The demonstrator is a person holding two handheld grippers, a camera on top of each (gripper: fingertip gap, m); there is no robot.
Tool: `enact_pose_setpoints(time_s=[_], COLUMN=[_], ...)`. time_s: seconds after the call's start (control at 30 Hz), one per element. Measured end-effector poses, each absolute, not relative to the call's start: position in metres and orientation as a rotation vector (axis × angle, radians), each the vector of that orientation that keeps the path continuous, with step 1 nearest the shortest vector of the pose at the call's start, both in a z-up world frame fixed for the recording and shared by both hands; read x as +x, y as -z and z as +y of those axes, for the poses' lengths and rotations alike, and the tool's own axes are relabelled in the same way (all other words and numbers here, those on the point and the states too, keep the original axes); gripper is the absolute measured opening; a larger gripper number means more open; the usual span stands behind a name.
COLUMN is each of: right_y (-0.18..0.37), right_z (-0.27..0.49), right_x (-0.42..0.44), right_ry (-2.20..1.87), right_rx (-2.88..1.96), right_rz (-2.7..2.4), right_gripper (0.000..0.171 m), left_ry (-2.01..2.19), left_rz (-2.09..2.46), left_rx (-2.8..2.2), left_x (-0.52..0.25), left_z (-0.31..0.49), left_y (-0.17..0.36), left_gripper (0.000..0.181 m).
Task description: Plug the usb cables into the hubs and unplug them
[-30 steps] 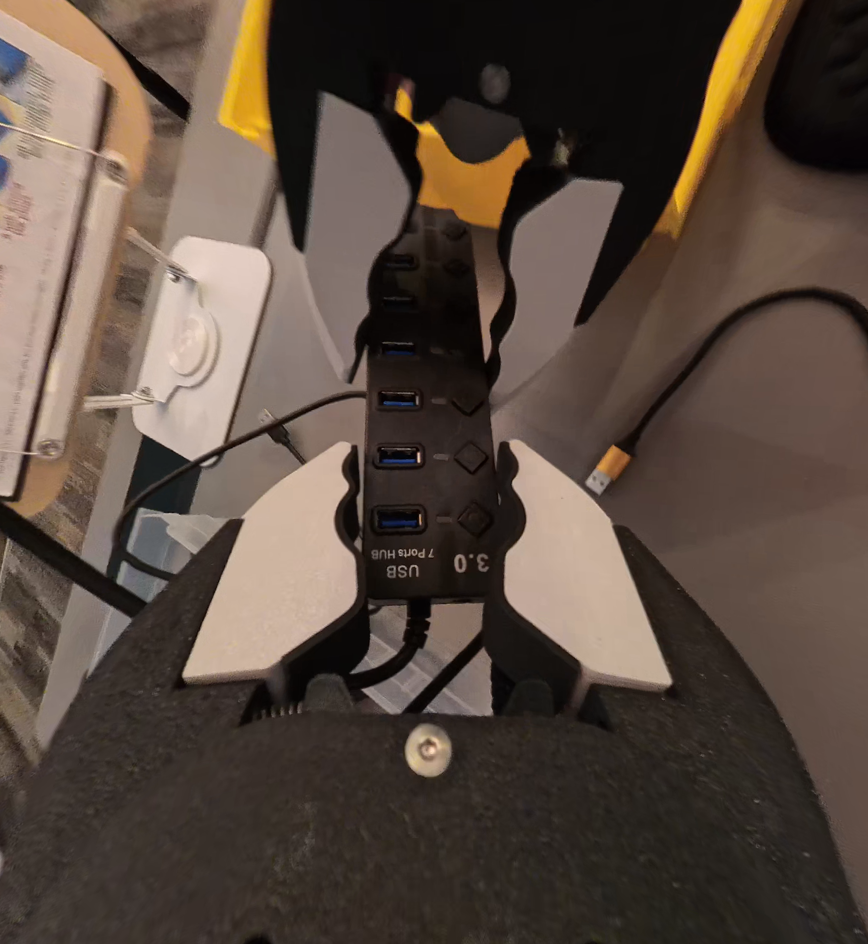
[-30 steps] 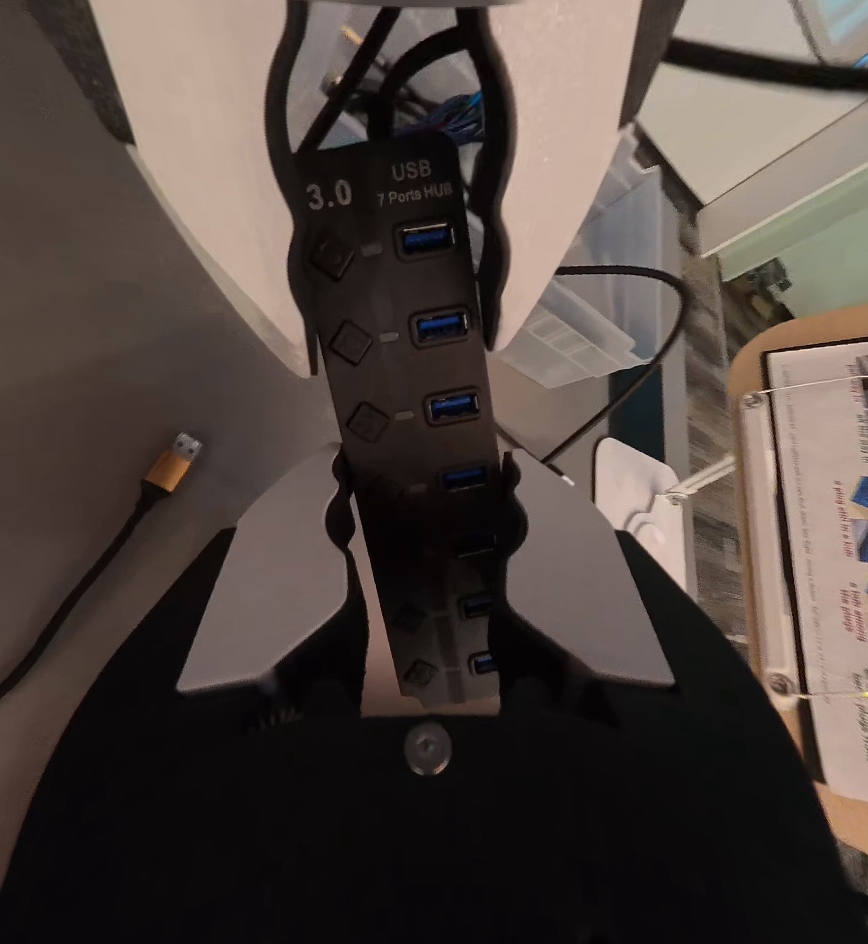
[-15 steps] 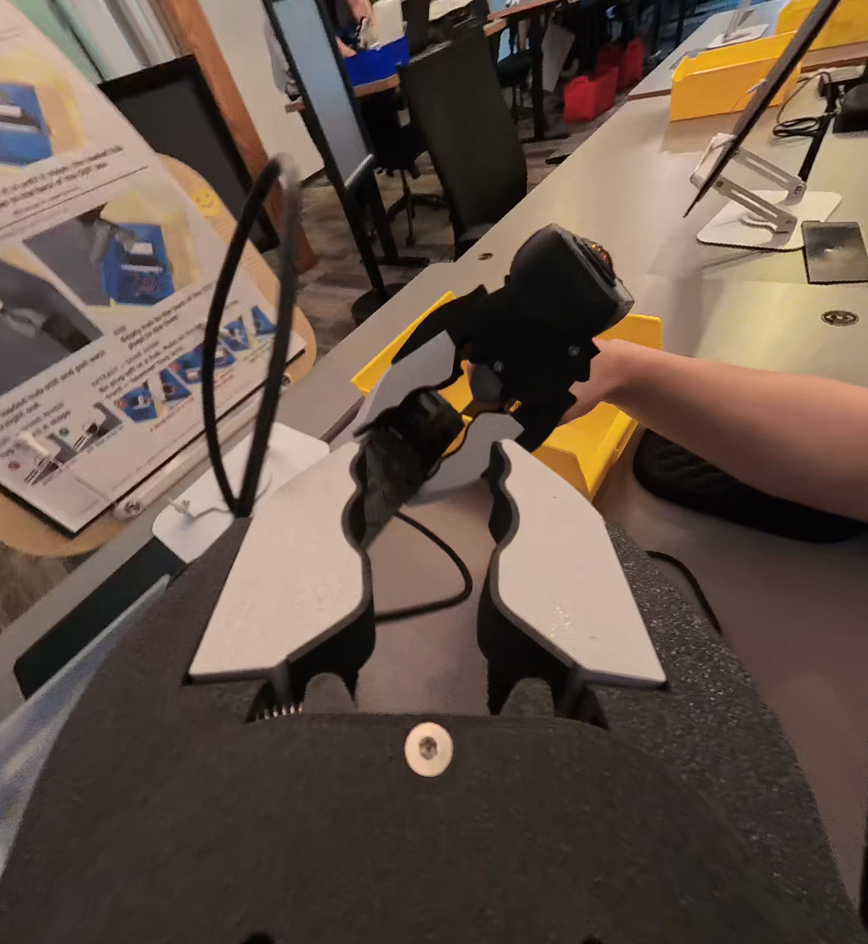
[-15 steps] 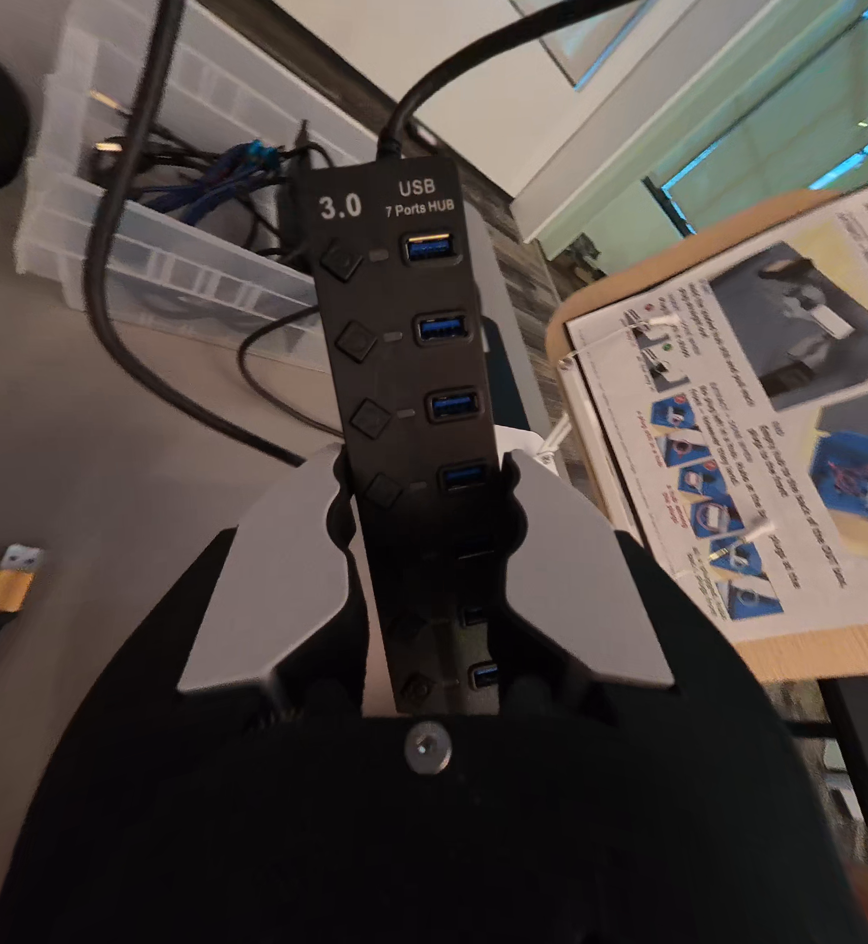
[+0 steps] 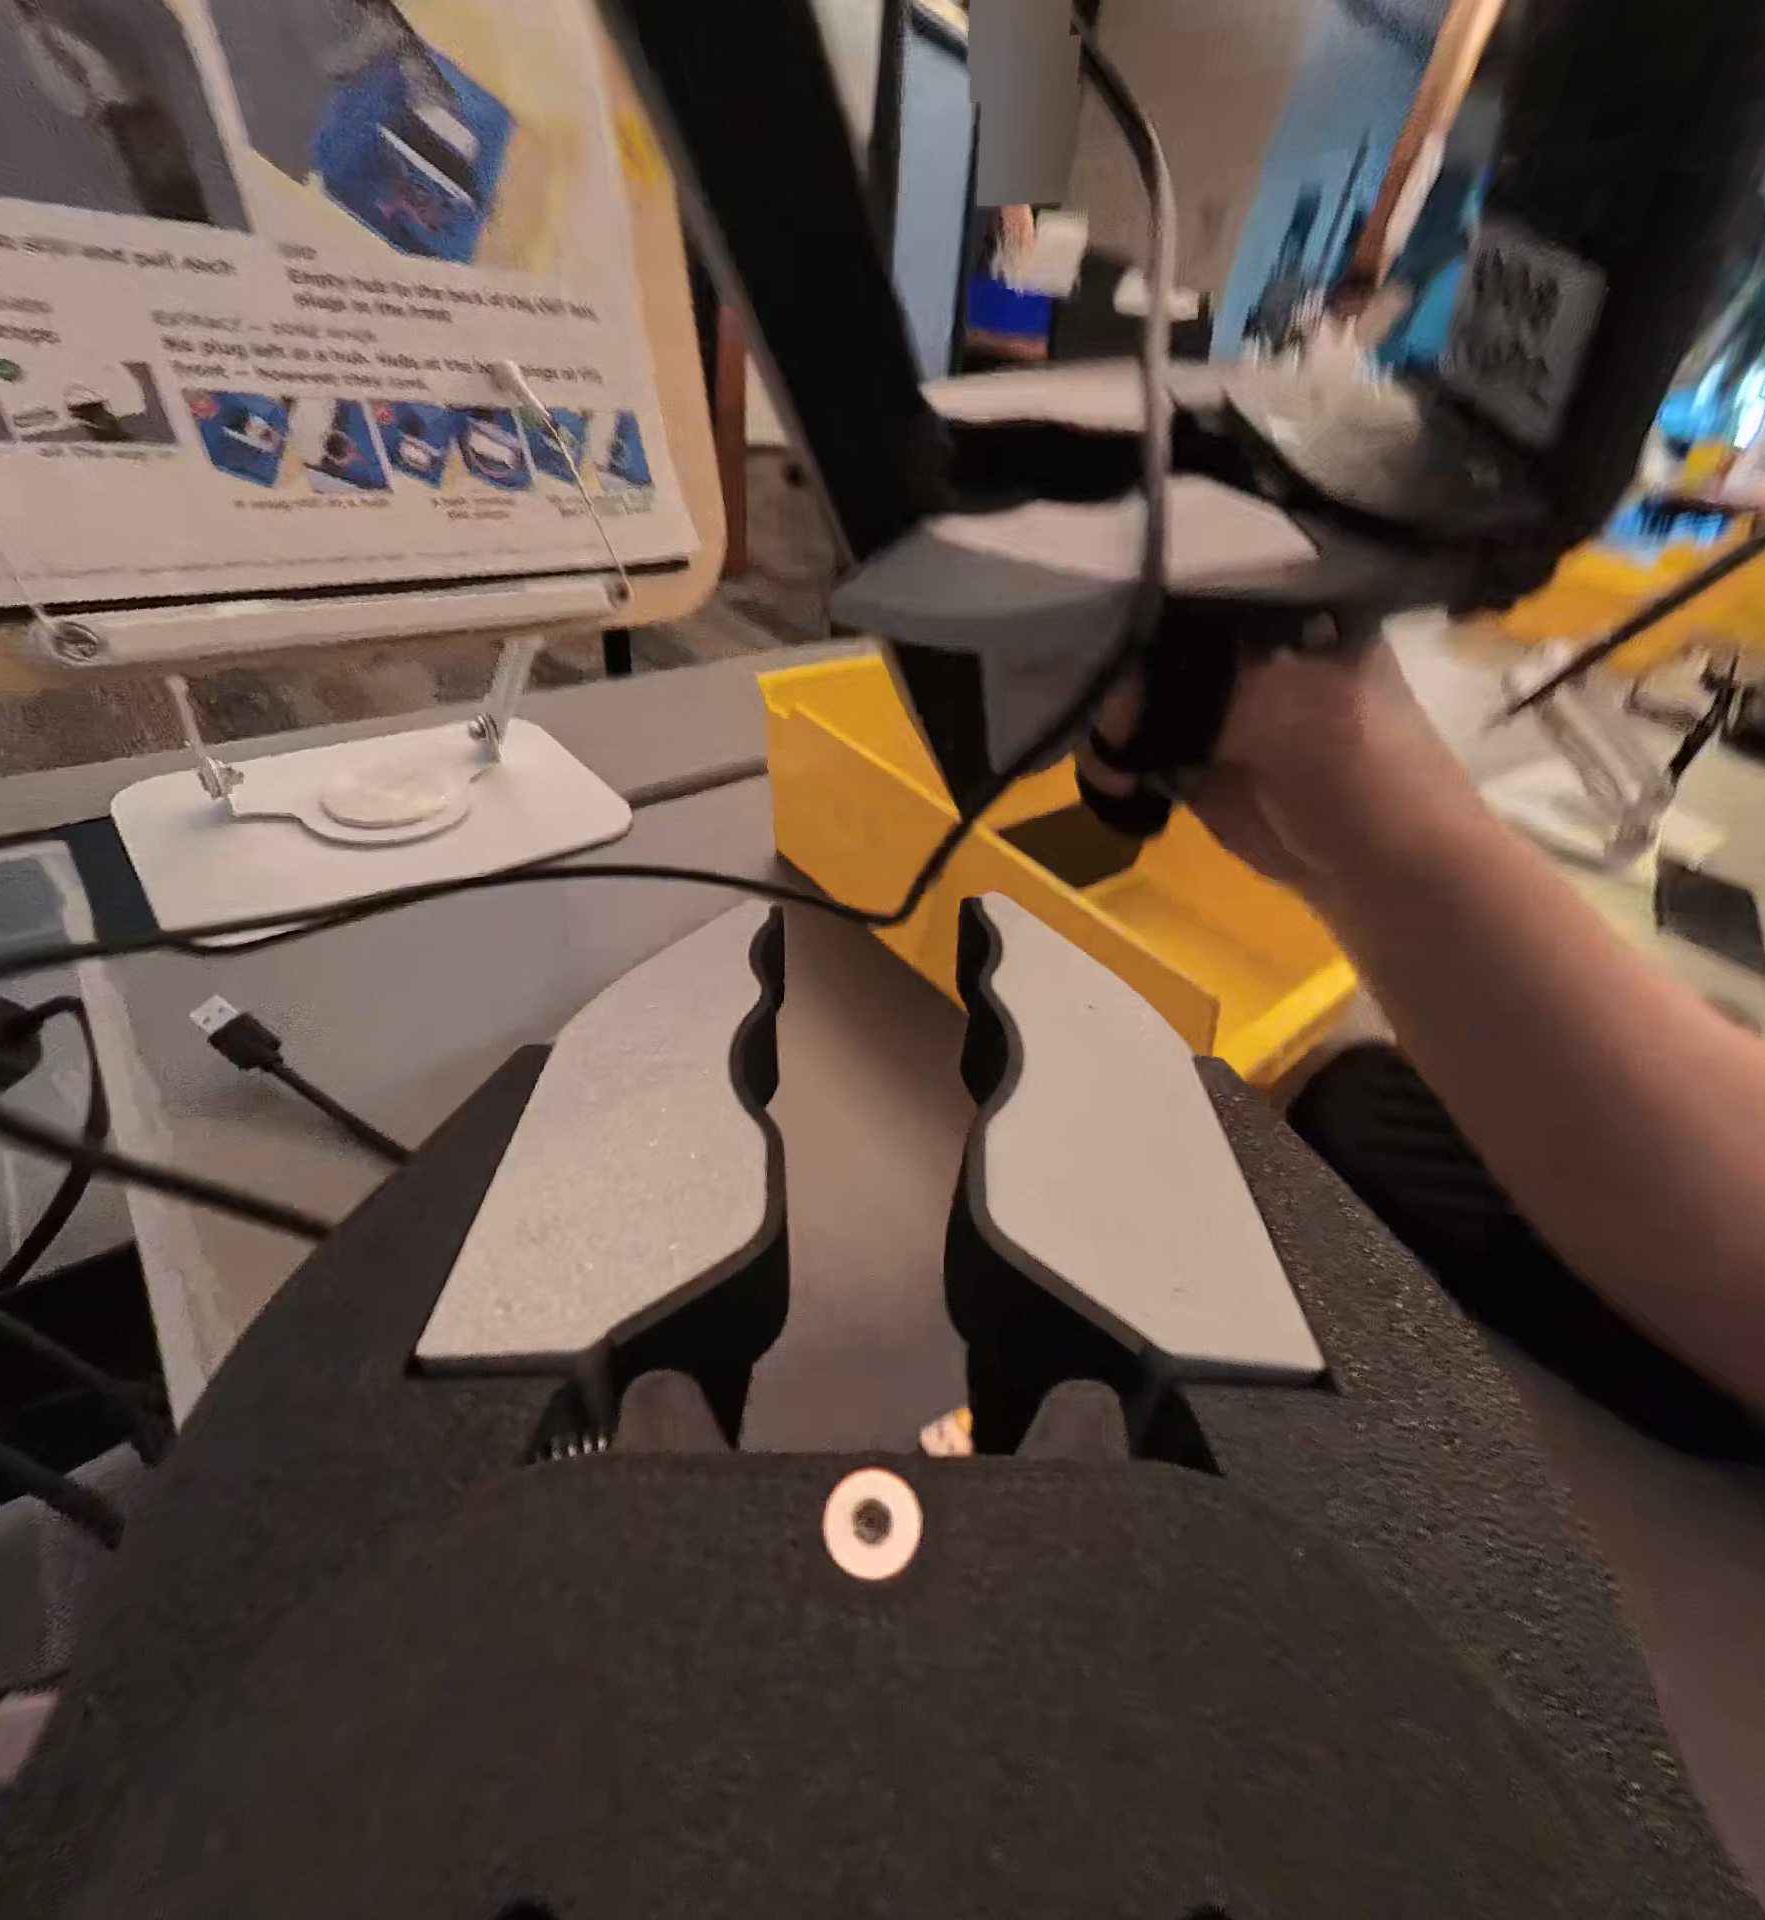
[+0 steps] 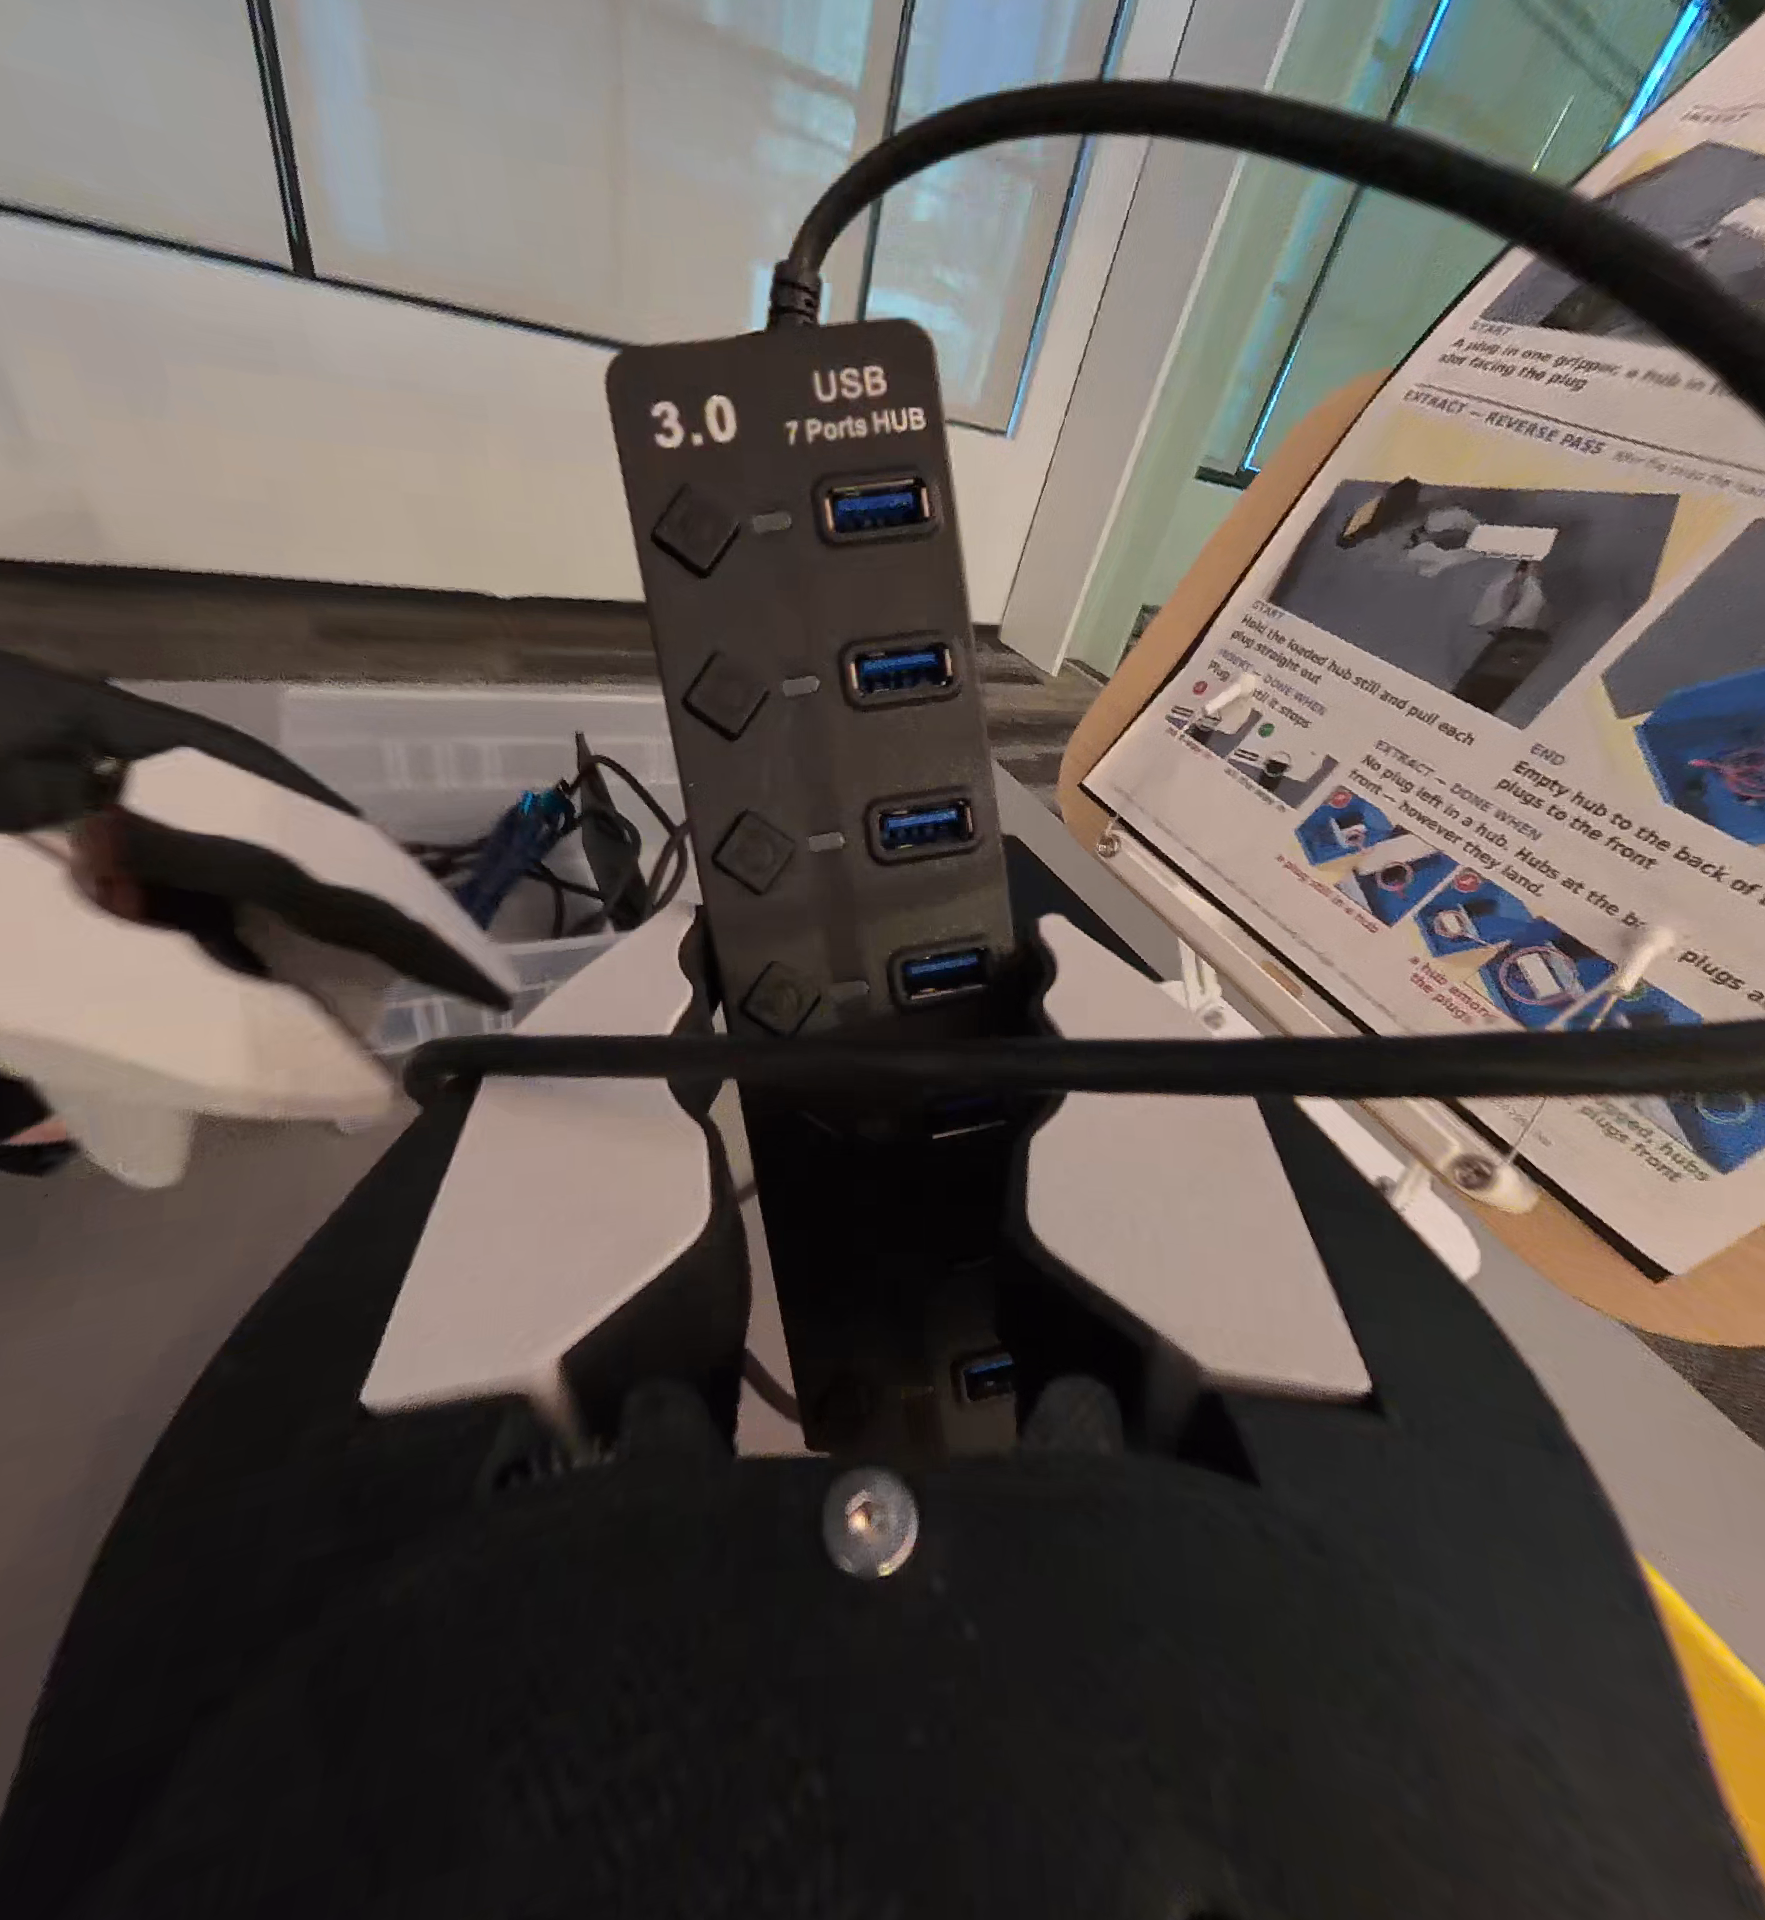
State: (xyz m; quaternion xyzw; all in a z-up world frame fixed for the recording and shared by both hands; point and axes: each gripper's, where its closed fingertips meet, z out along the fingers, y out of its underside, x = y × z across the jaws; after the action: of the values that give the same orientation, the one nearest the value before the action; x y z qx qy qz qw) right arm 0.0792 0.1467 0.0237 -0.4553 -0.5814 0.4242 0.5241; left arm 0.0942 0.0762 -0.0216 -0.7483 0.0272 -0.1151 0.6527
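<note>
- The right gripper (image 6: 867, 997) clamps a black USB hub (image 6: 805, 665) upright, its blue ports empty (the hub's own cord (image 6: 1273, 145) loops overhead toward 2 o'clock).
- The left gripper (image 5: 870, 935) hangs parted, holding nothing, above the grey table (image 5: 504, 997).
- A black USB plug (image 5: 232, 1031) lies at 9 o'clock; a yellow bin (image 5: 888, 821) sits at 1 o'clock.

Each black, grainy claw (image 5: 870, 935) has pale grey wavy-edged fingers (image 5: 639, 1153) and a silver screw (image 5: 872, 1523).
</note>
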Motion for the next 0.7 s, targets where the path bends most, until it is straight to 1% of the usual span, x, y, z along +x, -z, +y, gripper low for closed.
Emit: enact_pose_setpoints(time_s=[0.1,0.17,0.2,0.27,0.3,0.33,0.37,0.4,0.43,0.53,0.7], right_y=[-0.028,-0.028,-0.027,-0.026,-0.026,-0.026,-0.026,-0.026,-0.027,-0.023,0.015], right_z=[0.142,0.141,0.141,0.139,0.137,0.134,0.132,0.129,0.126,0.118,0.128], right_x=[0.077,0.074,0.073,0.07,0.069,0.068,0.068,0.067,0.067,0.069,0.102], right_ry=[-1.007,-0.959,-0.934,-0.898,-0.888,-0.88,-0.873,-0.871,-0.884,-0.929,-0.94], right_rx=[-1.062,-1.043,-1.034,-1.012,-0.994,-0.982,-0.967,-0.95,-0.93,-0.87,-0.962], right_rz=[-1.361,-1.348,-1.342,-1.334,-1.331,-1.332,-1.335,-1.345,-1.35,-1.446,-1.831], right_gripper=[0.055,0.055,0.059,0.059,0.057,0.057,0.056,0.056,0.055,0.054,0.053], left_ry=[0.345,0.401,0.422,0.404,0.38,0.363,0.352,0.347,0.345,0.424,0.347], left_rz=[-0.031,-0.045,-0.023,0.021,0.033,0.043,0.04,0.025,0.002,0.055,0.085], left_rx=[-1.554,-1.452,-1.437,-1.459,-1.463,-1.454,-1.438,-1.417,-1.403,-1.408,-1.488], left_x=[0.077,0.072,0.075,0.081,0.082,0.084,0.084,0.081,0.075,0.072,0.048], left_z=[0.082,0.084,0.086,0.093,0.097,0.1,0.102,0.104,0.105,0.109,0.115], left_y=[-0.01,-0.034,-0.041,-0.047,-0.049,-0.053,-0.058,-0.064,-0.068,-0.076,-0.077], left_gripper=[0.033,0.044,0.054,0.071,0.074,0.073,0.064,0.047,0.026,0.024,0.023])
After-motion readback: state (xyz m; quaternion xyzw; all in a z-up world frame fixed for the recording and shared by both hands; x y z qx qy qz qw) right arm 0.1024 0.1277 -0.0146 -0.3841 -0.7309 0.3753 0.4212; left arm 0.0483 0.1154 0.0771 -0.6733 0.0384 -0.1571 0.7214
